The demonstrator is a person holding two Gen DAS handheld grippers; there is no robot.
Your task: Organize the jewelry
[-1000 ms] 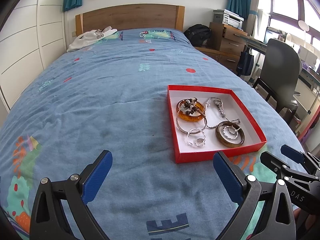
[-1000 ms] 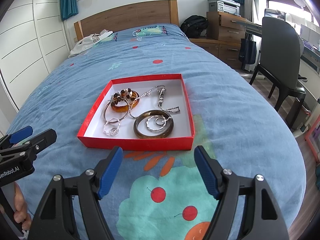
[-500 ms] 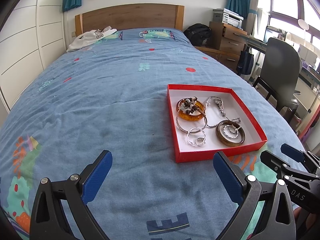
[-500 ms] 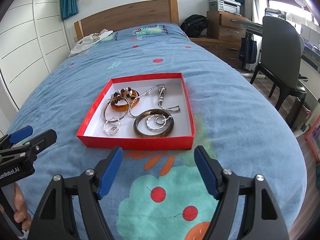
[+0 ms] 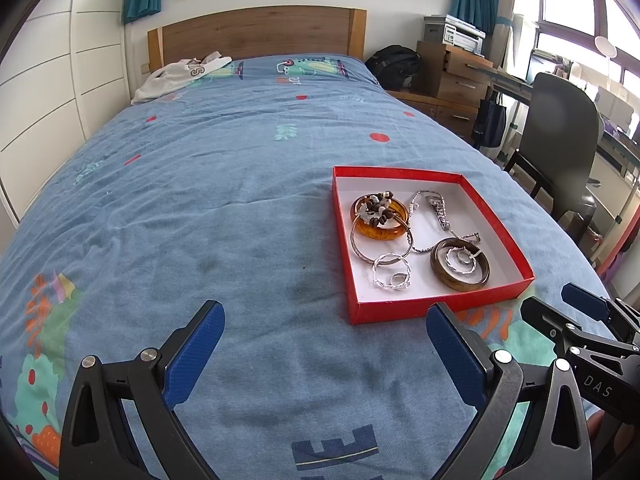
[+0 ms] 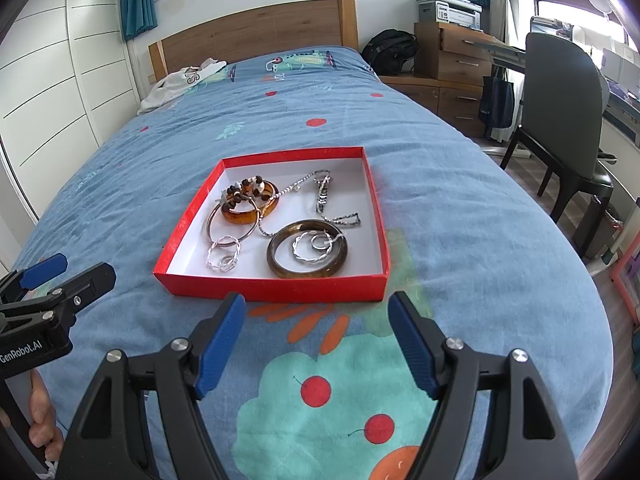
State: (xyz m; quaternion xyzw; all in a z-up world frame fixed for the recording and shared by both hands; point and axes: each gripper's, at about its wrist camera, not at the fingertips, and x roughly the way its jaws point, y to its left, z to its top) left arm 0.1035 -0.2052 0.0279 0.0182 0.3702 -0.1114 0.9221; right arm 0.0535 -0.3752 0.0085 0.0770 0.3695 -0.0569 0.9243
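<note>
A shallow red box (image 6: 276,290) with a white floor lies flat on a blue patterned bed (image 6: 460,208), near its foot end. In the right wrist view its near wall runs left to right, and the box sits slightly turned, its far corner angled toward the wooden headboard (image 6: 256,32). Inside, an amber bangle (image 6: 250,206) topped with a beaded bracelet (image 6: 242,192) lies at the far left. A dark brown bangle (image 6: 306,254) lies flat at the near right, with small silver rings inside it. A silver chain (image 6: 320,196) stretches lengthwise toward the far wall. The right tongs (image 6: 316,334) hover just short of the box, spread apart and empty. The left tongs (image 5: 322,338) hover left of the box, also spread apart and empty.
</note>
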